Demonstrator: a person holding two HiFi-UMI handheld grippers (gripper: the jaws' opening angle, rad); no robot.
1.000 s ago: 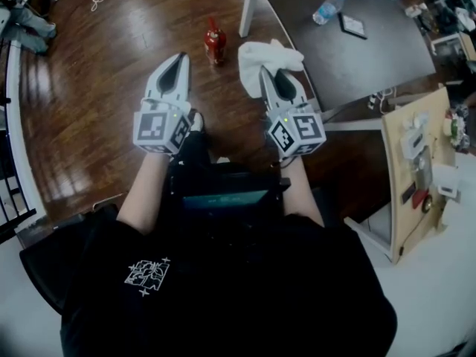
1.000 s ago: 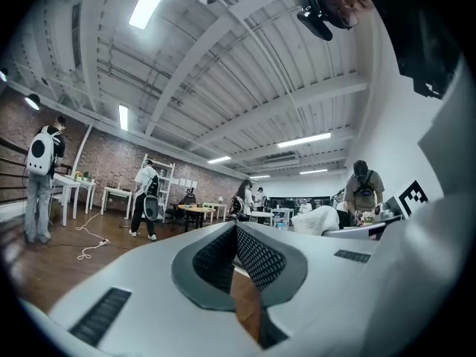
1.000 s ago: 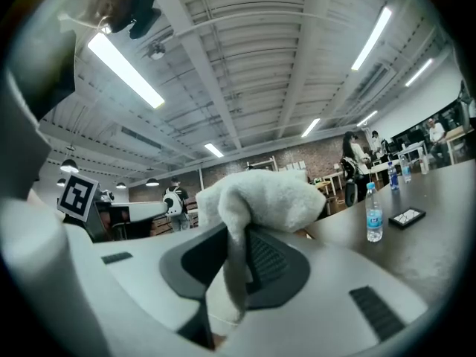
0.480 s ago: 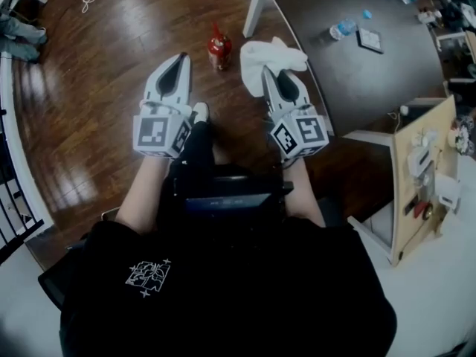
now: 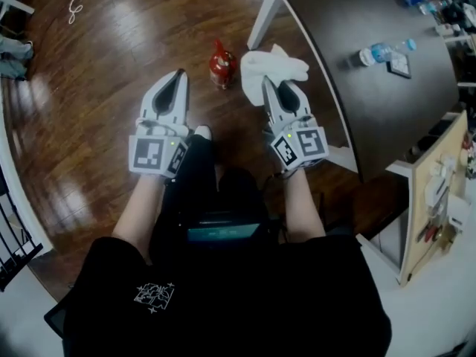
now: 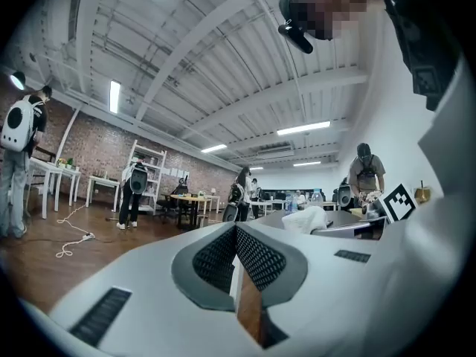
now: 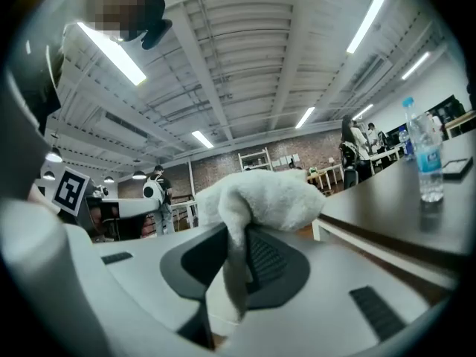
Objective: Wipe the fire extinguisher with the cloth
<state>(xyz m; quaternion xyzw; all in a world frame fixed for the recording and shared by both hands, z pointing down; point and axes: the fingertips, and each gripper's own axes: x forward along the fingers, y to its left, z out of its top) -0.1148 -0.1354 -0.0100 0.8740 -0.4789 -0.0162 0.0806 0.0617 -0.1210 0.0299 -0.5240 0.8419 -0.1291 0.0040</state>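
A small red fire extinguisher [image 5: 222,65] stands upright on the wooden floor, ahead of and between both grippers. A white cloth [image 5: 271,70] bulges out of my right gripper [image 5: 272,88], which is shut on it; the same cloth [image 7: 262,199] fills the middle of the right gripper view. My left gripper [image 5: 177,79] is shut and holds nothing, its jaws pressed together in the left gripper view [image 6: 236,233]. It sits left of the extinguisher and a little nearer to me. The extinguisher shows in neither gripper view.
A dark table [image 5: 387,88] with a white leg [image 5: 262,22] stands to the right, carrying a water bottle [image 5: 378,52] and a small dark frame [image 5: 400,64]. A wooden board with fittings [image 5: 435,192] leans at far right. Several people stand farther back in the room.
The head view has swung, so the table slid right and the extinguisher sits lower in frame. Both grippers keep their pose, the cloth still held in the right one.
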